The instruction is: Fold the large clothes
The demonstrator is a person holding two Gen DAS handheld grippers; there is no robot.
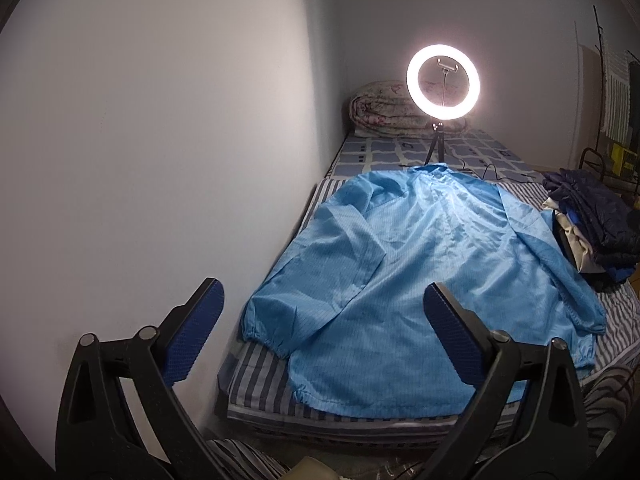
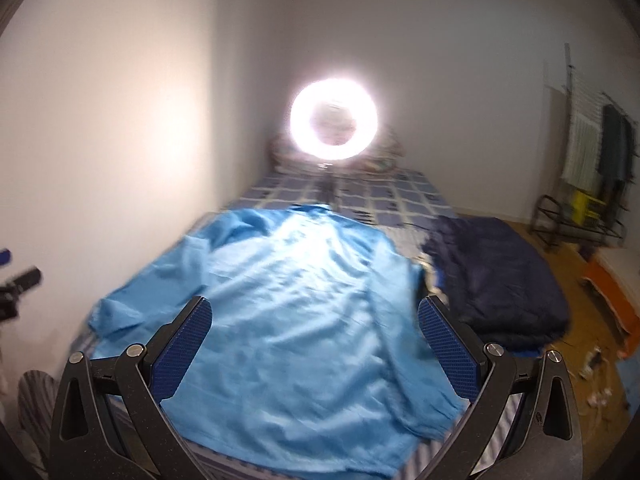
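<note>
White walls (image 1: 160, 120), lit ring light (image 1: 443, 82), striped bed (image 1: 256, 376), wooden floor (image 2: 576, 320).

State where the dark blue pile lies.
In both views the dark blue pile lies on the bed's right side, beside the jacket.

Sky-blue jacket (image 1: 404, 272) on grey-striped sheet (image 1: 260, 376) (navy quilted pile (image 2: 500, 276) beside)

No text, label, brand, number or sign can be read in either view. The yellow box (image 1: 622, 156) on the rack at about three o'clock in the left wrist view is too small and blurred to show any lettering, and the dark marks on the checked bedsheet (image 1: 404, 151) at about one o'clock are pattern blocks, not legible characters.
</note>
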